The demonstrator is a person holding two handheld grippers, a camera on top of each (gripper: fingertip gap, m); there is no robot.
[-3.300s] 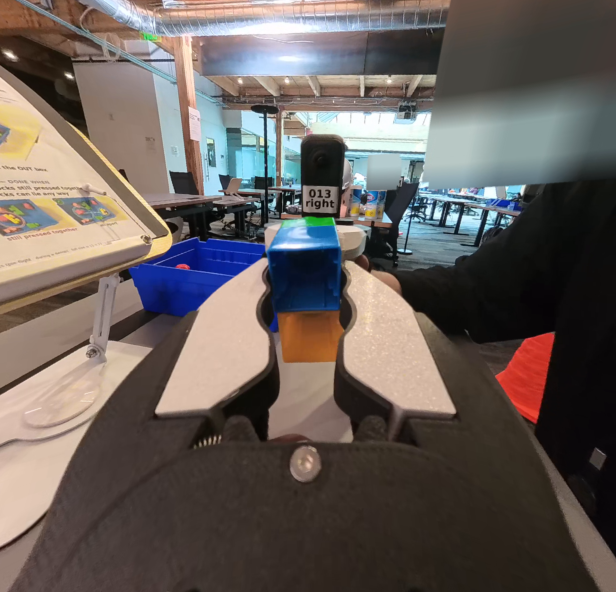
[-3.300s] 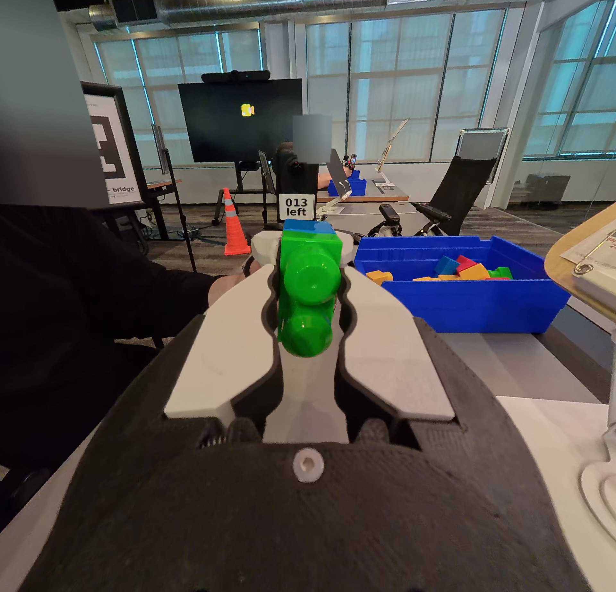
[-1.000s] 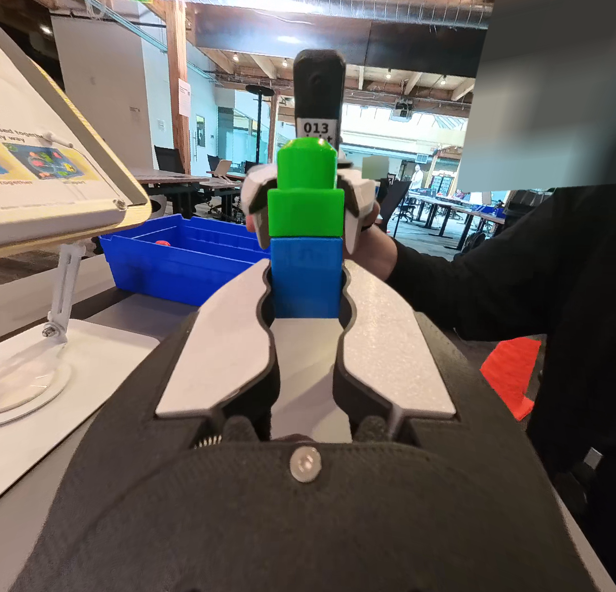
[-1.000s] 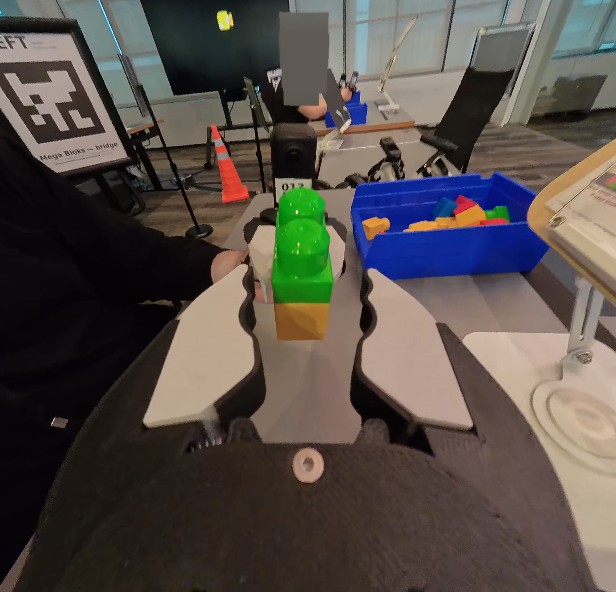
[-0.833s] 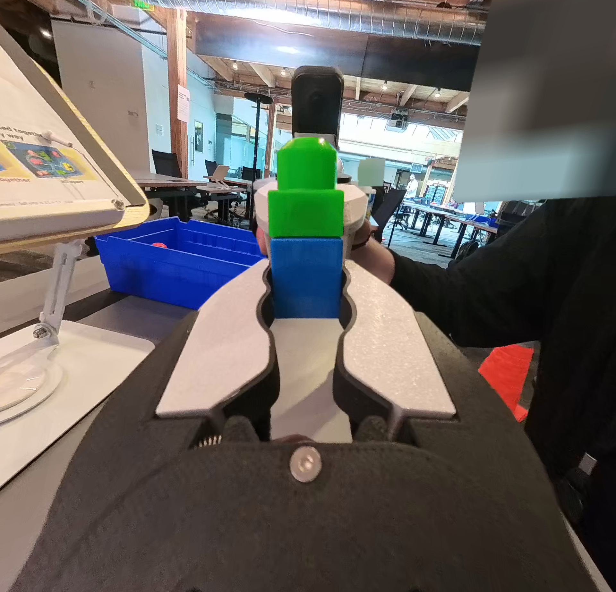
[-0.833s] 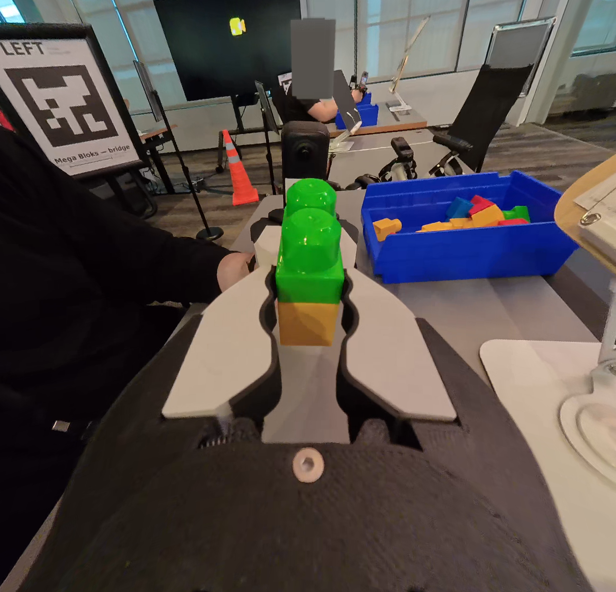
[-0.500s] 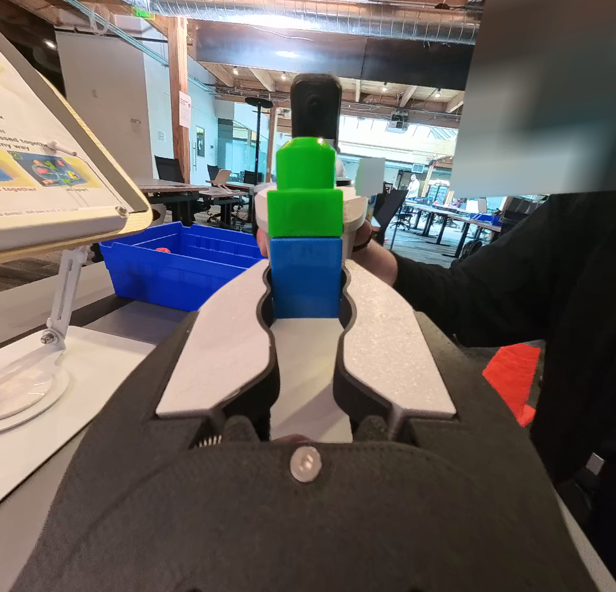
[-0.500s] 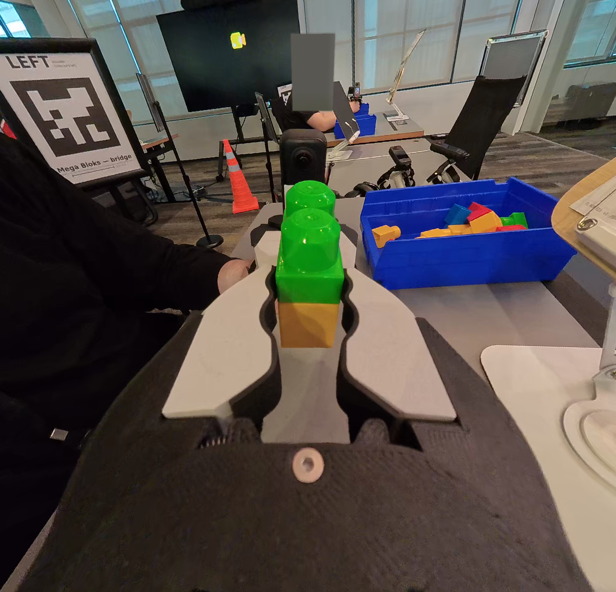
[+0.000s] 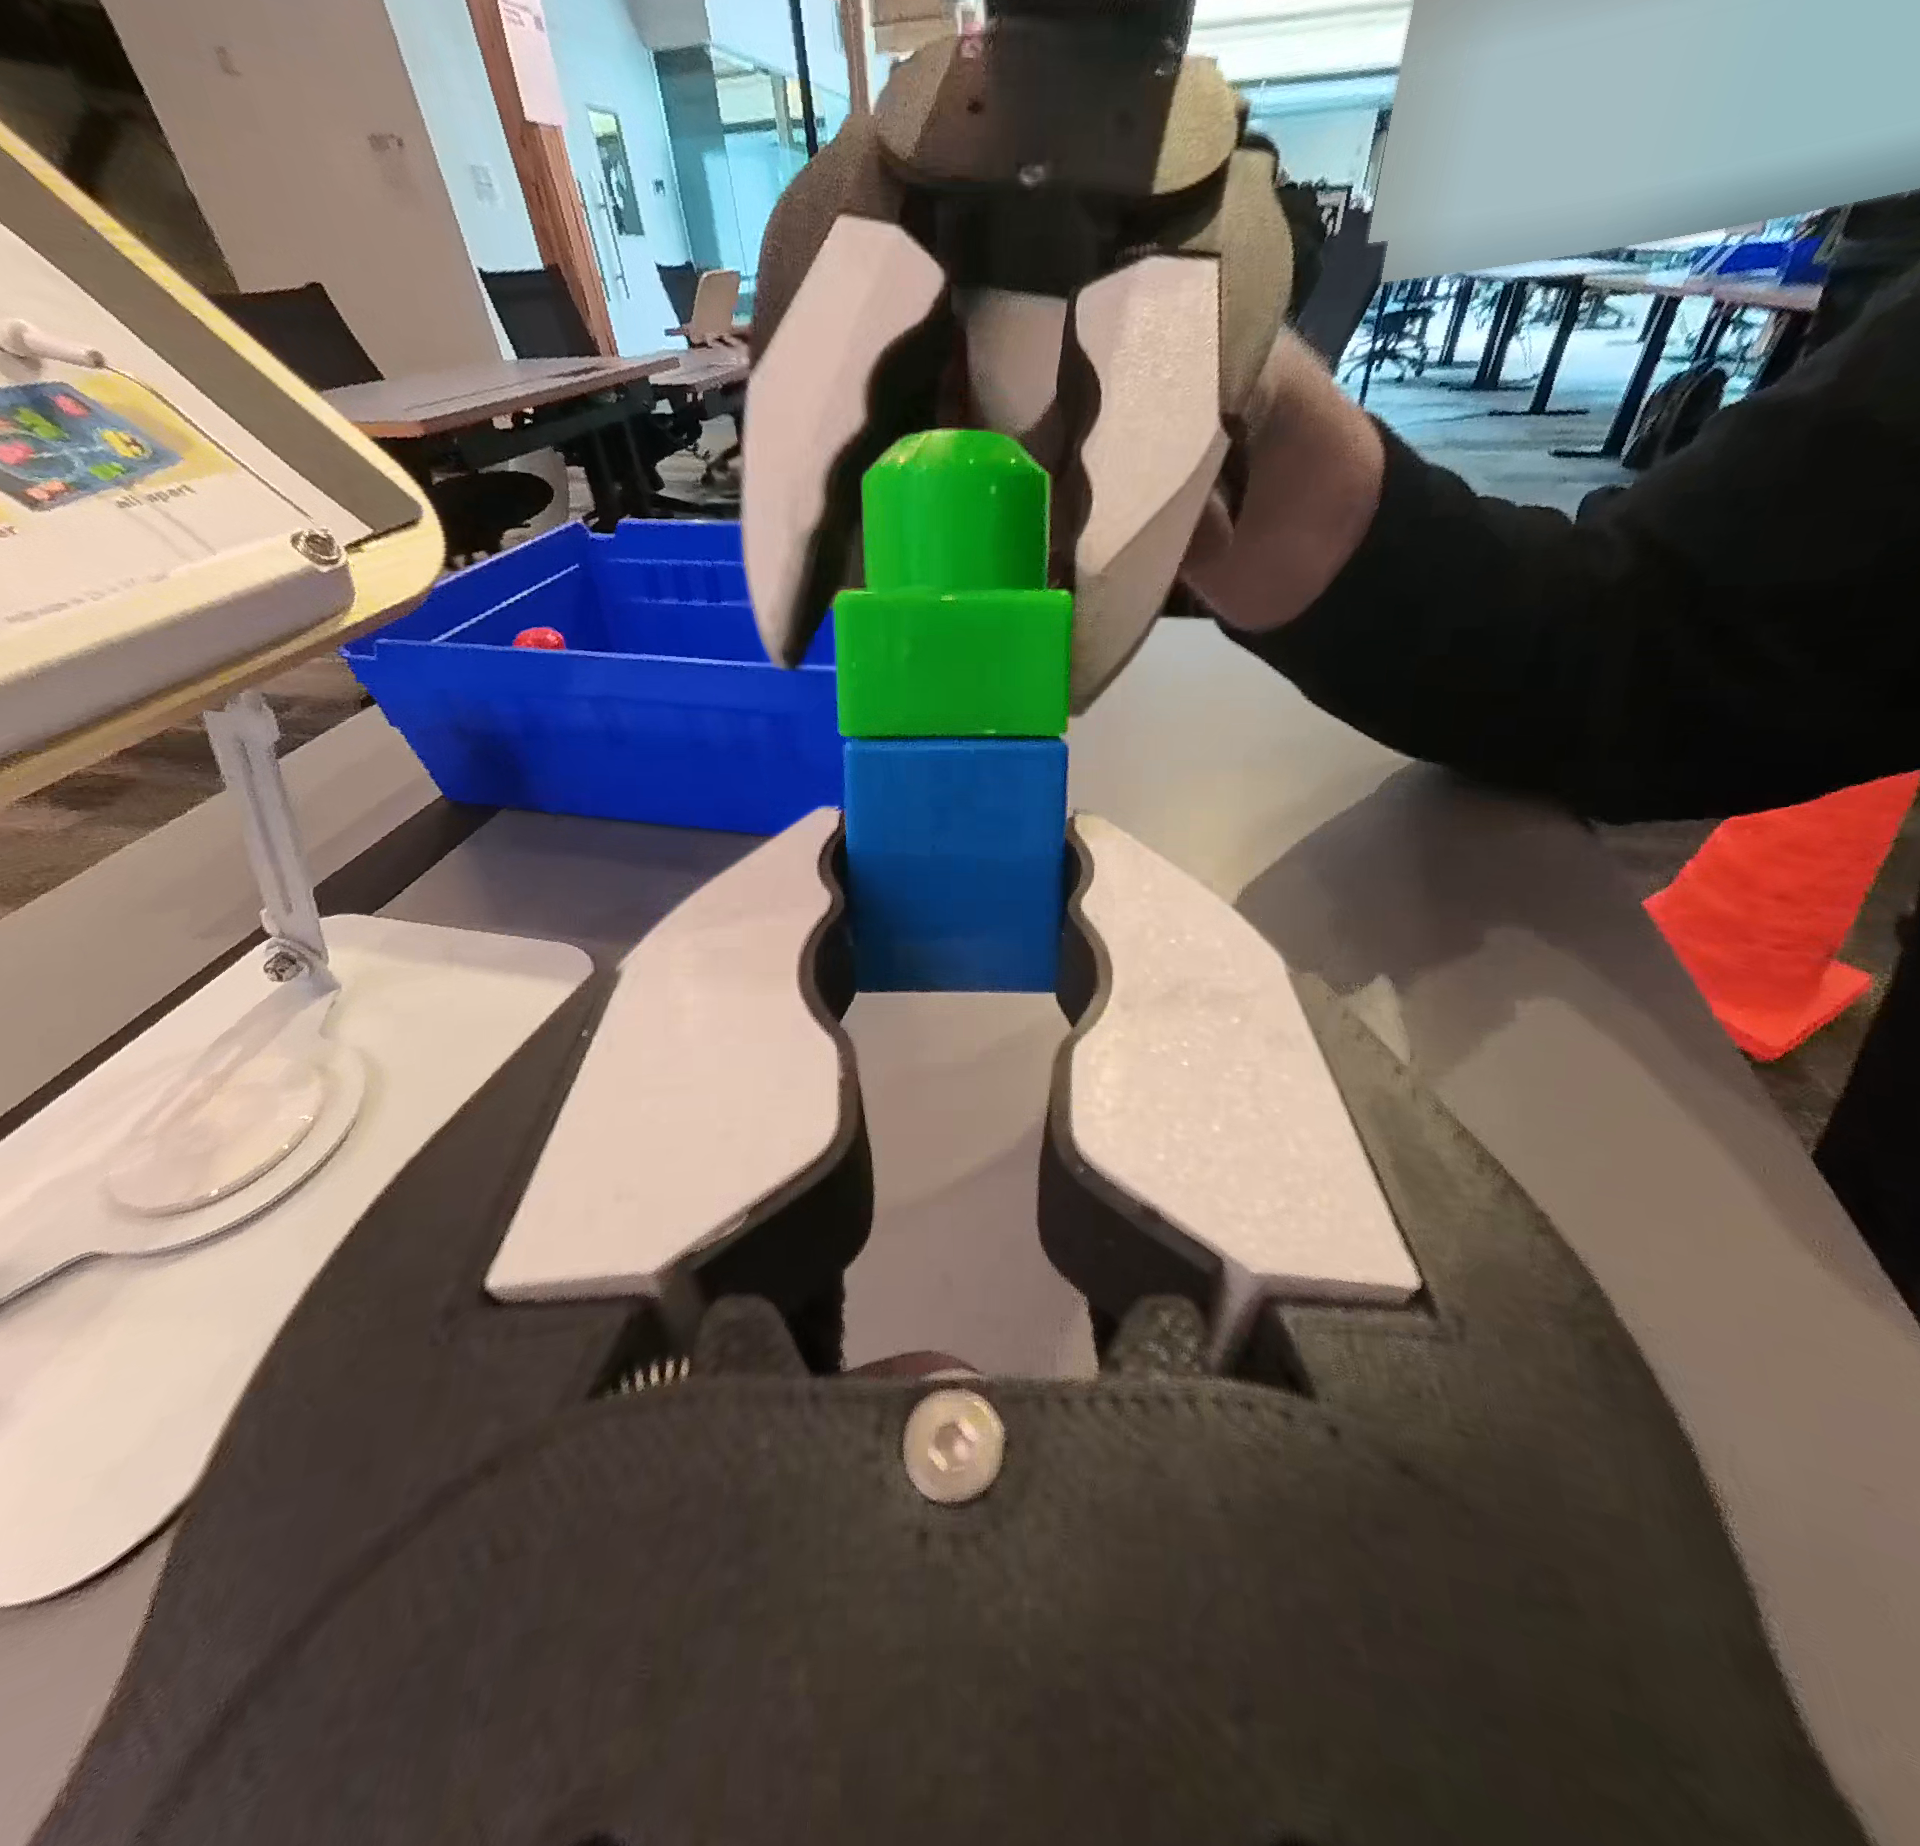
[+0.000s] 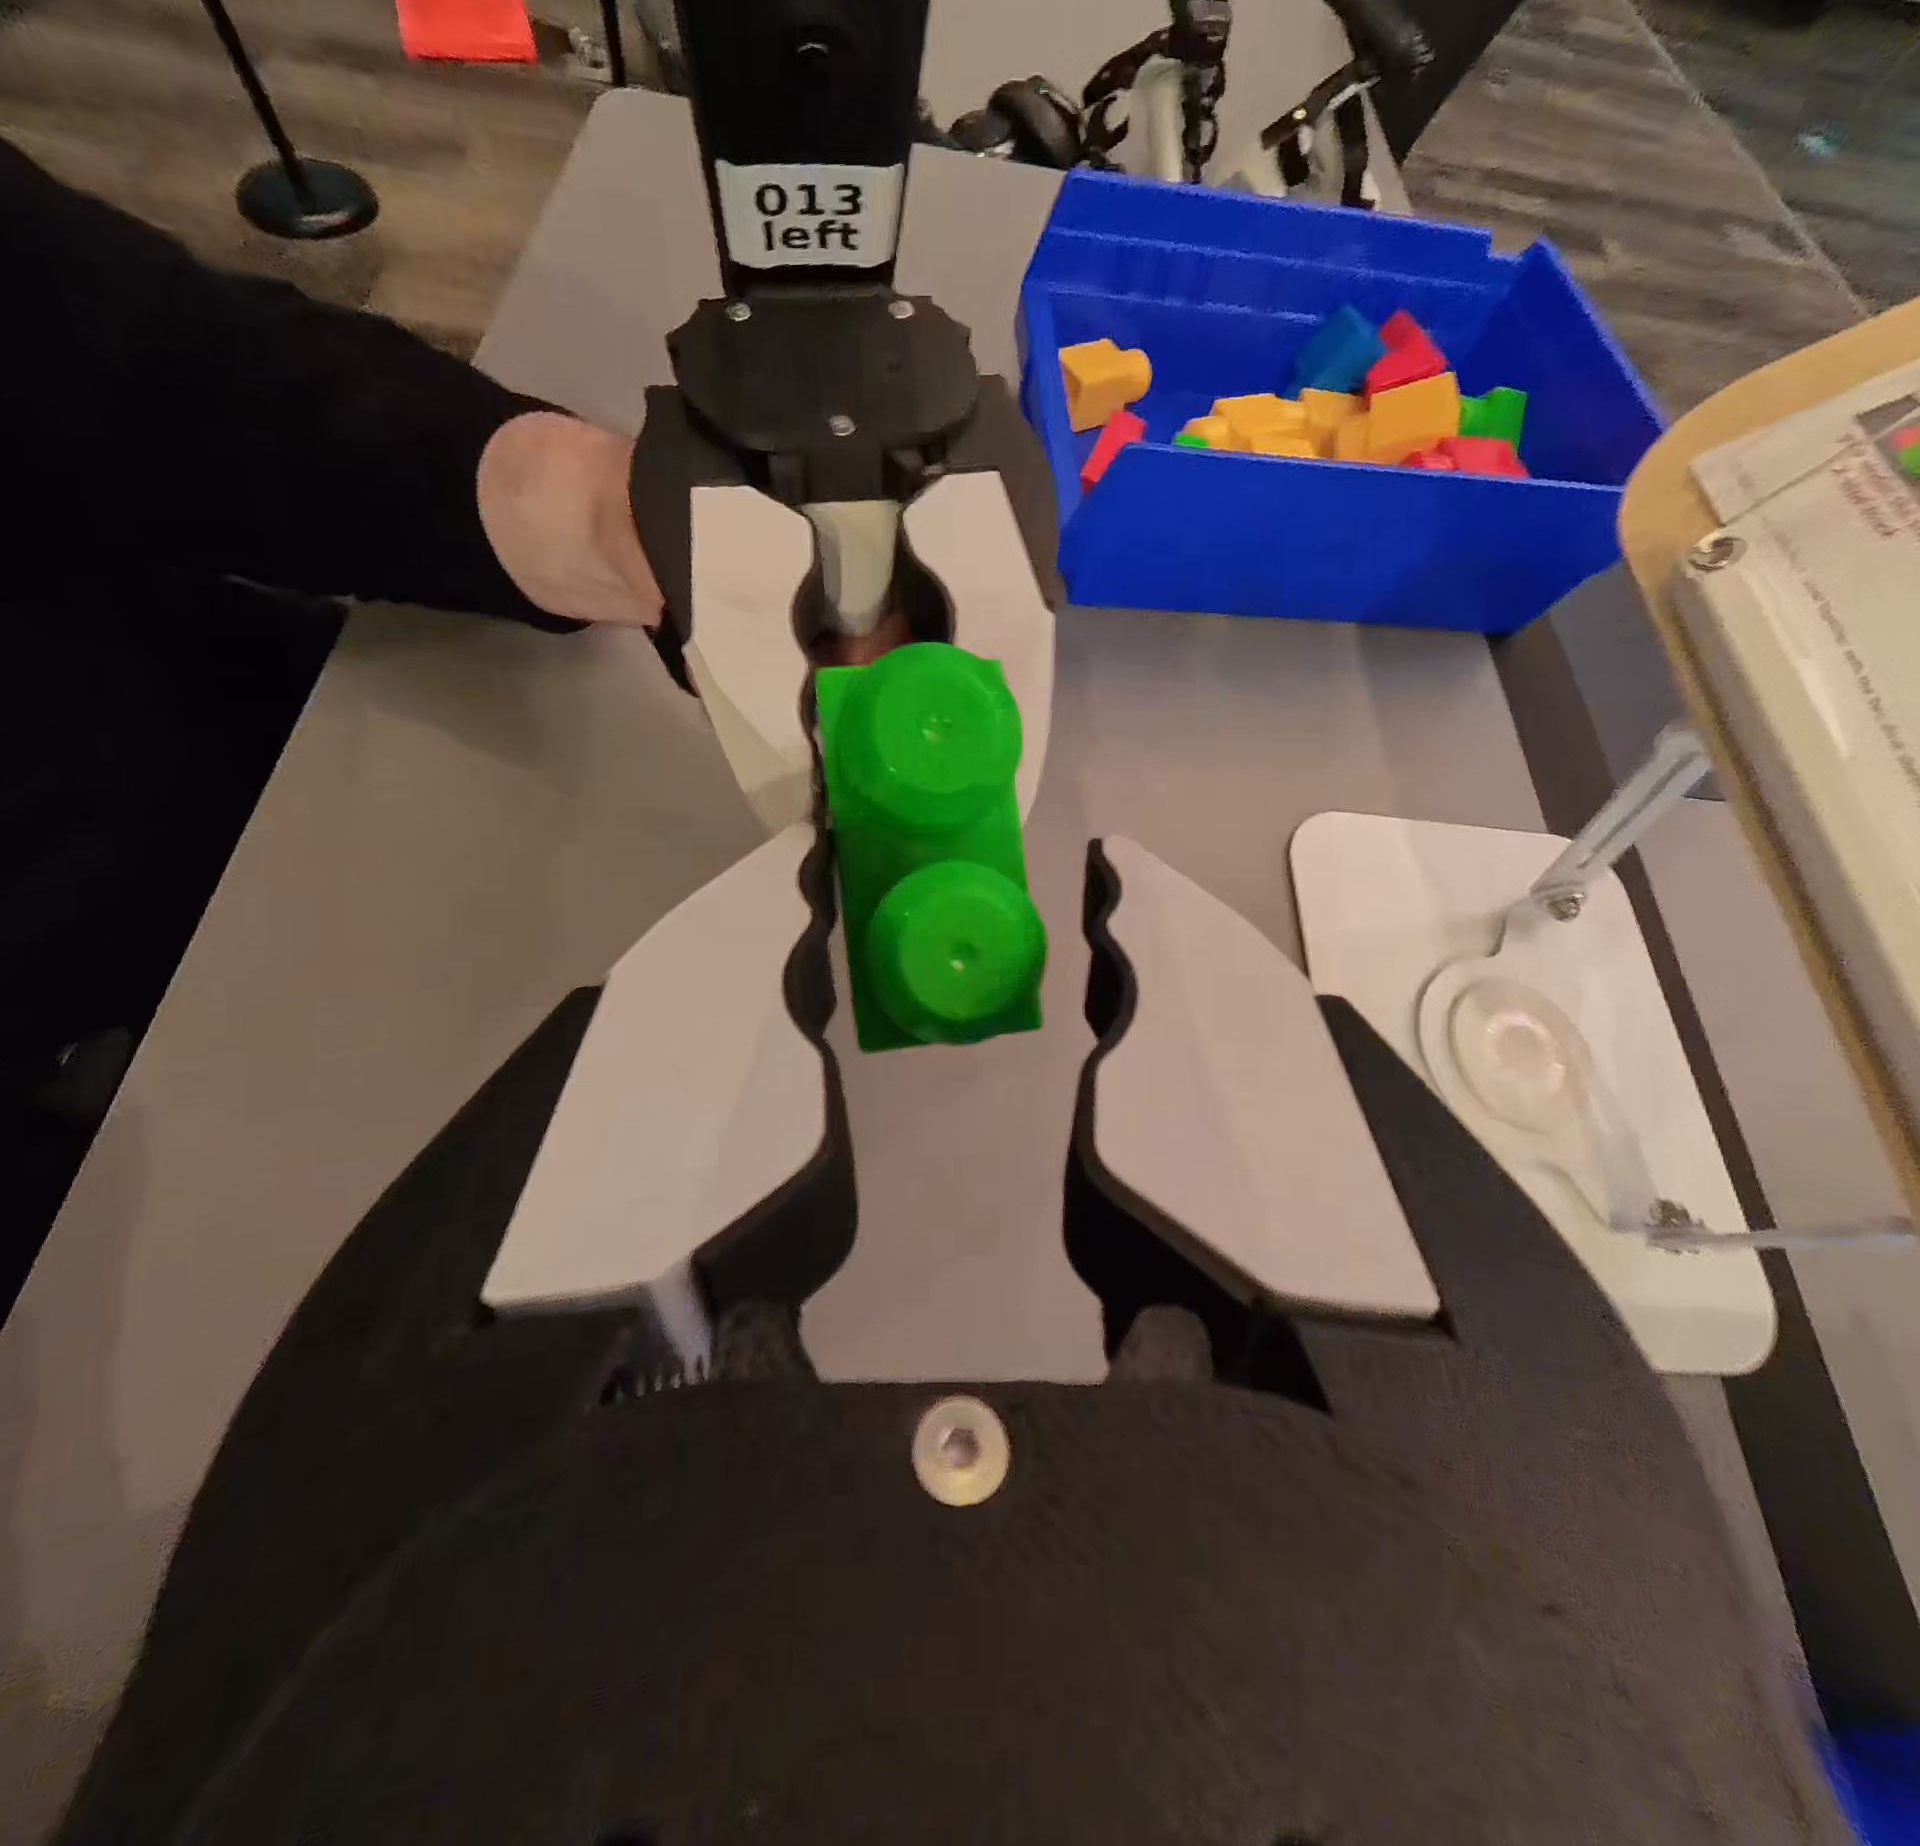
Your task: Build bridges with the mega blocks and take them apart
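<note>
A small bridge of mega blocks is held above the grey table (image 9: 1299,788). In the left wrist view my left gripper (image 9: 956,822) is shut on its blue block (image 9: 954,892), both pads pressed on its sides. A green two-stud block (image 9: 951,664) sits on top. My right gripper (image 9: 940,674) hangs above, its fingers (image 9: 821,425) spread around the green block. In the right wrist view my right gripper (image 10: 954,846) looks down on the green block (image 10: 935,861) and is open, with a clear gap at its right pad. The left gripper's fingers (image 10: 743,633) show beyond. Anything under the green block is hidden.
A blue bin (image 9: 623,736) with one red piece (image 9: 538,639) stands at the left. Another blue bin (image 10: 1330,539) holds several loose blocks. An instruction board on a stand (image 9: 156,549) has a white base (image 10: 1507,1017). An orange cone (image 9: 1787,913) stands on the floor. Only a small space, under 4 cm, lies between the two pairs of fingers.
My right gripper, shut on the bridge's near end half a second ago, has opened and swung up to look down on the green block. My left gripper still holds the blue block.
</note>
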